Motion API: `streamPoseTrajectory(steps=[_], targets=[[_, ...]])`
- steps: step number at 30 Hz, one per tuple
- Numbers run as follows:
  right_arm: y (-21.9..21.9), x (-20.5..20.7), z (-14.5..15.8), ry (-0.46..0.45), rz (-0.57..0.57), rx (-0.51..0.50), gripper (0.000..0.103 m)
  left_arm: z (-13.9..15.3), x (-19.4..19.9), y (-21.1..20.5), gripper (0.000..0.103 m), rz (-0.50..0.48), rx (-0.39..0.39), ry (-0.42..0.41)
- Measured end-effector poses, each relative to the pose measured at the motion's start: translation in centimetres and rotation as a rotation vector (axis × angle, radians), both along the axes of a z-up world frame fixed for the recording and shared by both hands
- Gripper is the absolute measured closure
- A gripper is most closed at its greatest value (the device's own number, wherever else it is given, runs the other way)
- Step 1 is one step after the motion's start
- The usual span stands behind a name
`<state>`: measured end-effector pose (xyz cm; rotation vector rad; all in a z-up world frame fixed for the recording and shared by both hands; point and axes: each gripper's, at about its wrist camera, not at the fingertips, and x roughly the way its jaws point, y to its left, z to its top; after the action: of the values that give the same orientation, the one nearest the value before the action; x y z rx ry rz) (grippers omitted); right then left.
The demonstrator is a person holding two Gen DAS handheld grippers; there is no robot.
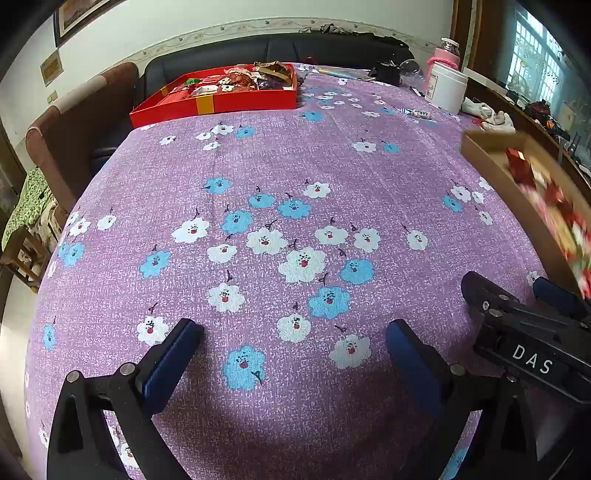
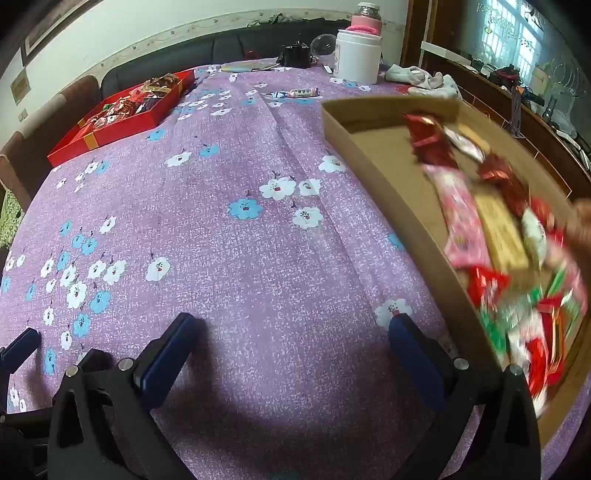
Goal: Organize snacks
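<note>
A brown cardboard tray at the right holds several wrapped snacks in red, pink, white and green; it is motion-blurred. It also shows at the right edge of the left wrist view. A red tray with sorted snacks sits at the far left of the table, and also appears in the right wrist view. My left gripper is open and empty above the cloth. My right gripper is open and empty, just left of the brown tray.
The table has a purple flowered cloth. A white jar, a pink-topped jar, a black object, a small tube and white cloths stand at the far end. A sofa and a brown chair are behind.
</note>
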<state>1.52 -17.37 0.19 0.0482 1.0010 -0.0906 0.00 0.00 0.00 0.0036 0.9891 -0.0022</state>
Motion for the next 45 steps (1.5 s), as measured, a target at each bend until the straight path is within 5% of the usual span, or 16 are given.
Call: streamPoseTrajectory(steps=[45], targets=[[-0.06,0.18,-0.03,0.003,0.001,0.0,0.0,-0.02,0.06,-0.03,0.0,0.0,0.0,0.0]])
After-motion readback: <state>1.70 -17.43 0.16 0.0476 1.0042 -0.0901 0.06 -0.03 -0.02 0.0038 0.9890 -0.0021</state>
